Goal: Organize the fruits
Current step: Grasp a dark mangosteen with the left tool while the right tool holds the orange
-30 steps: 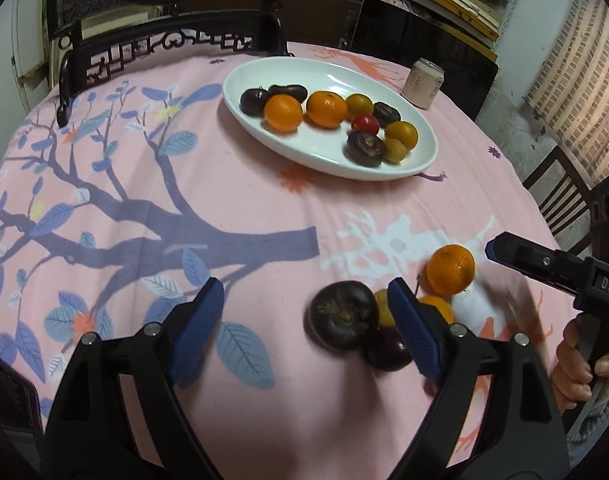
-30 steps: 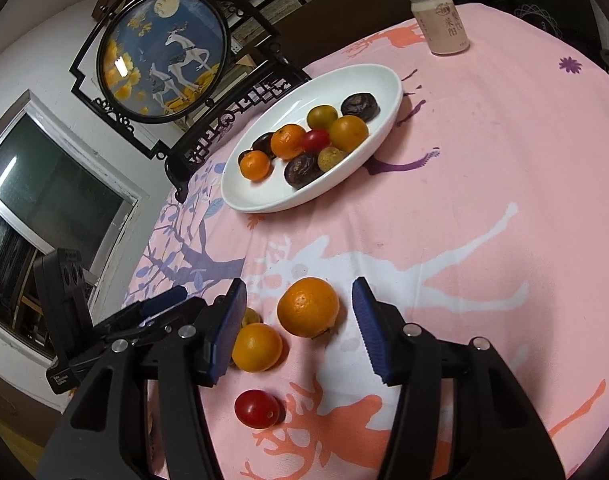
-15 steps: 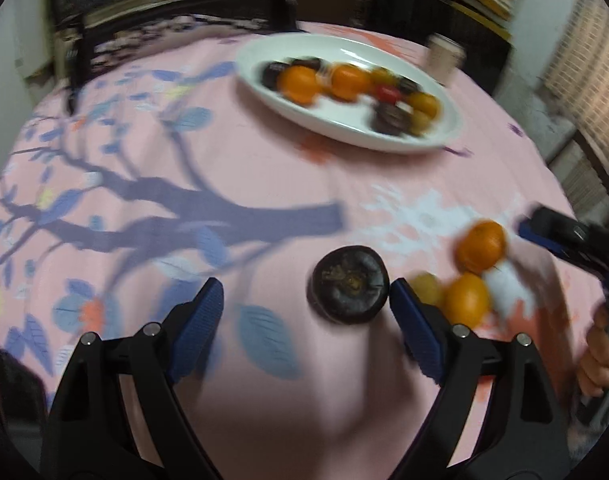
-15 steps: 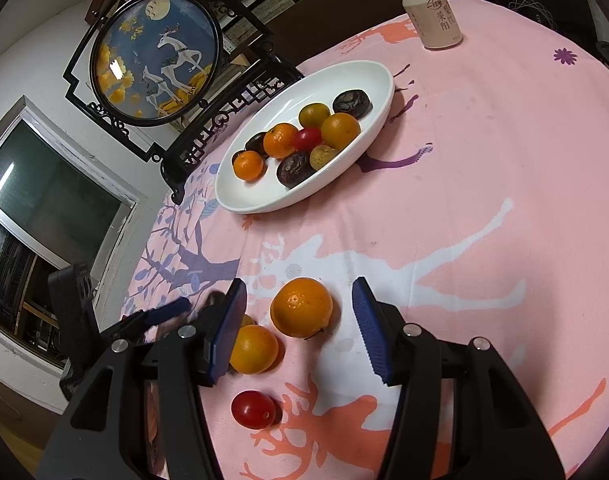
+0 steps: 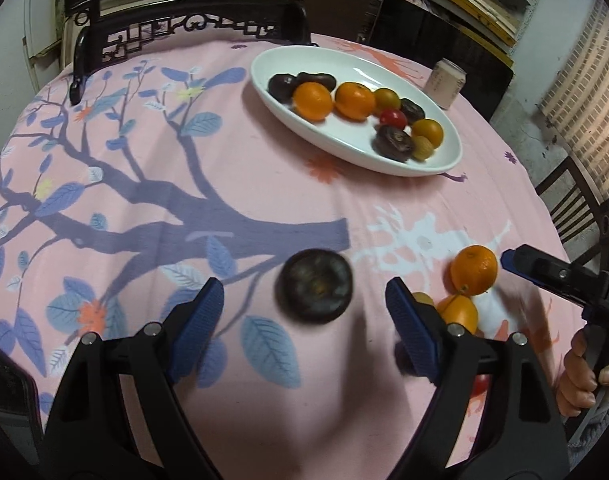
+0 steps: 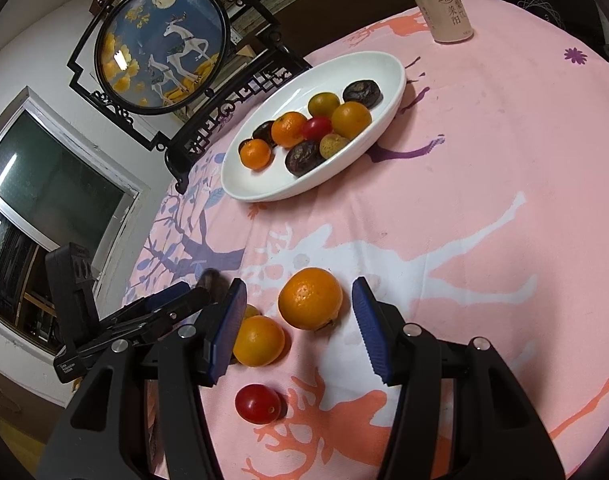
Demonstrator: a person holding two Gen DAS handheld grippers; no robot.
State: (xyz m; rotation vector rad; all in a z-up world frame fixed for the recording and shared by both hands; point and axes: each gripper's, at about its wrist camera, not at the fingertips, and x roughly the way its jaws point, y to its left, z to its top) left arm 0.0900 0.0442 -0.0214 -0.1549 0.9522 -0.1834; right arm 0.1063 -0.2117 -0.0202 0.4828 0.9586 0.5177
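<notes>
A white oval plate (image 5: 344, 148) (image 6: 264, 188) at the far side holds several oranges, dark fruits and a cherry tomato. My left gripper (image 5: 304, 312) is open with a dark purple fruit (image 5: 314, 292) between and just ahead of its fingers, blurred. My right gripper (image 6: 298, 328) is open around a large orange (image 6: 310, 298) (image 5: 473, 269) on the cloth, not touching it. A smaller orange (image 6: 258, 340) (image 5: 458, 312), a small yellow fruit (image 6: 250, 311) and a red cherry tomato (image 6: 258, 403) lie beside it.
A pink tablecloth (image 5: 184, 200) with a blue tree print covers the round table. A drink can (image 6: 442, 12) (image 5: 444, 82) stands beyond the plate. A black carved frame with a round deer picture (image 6: 160, 44) stands at the table's far edge.
My left gripper has swung left and drawn back. The dark purple fruit now lies apart from the other loose fruits, centred between the fingers. My right gripper barely moved.
</notes>
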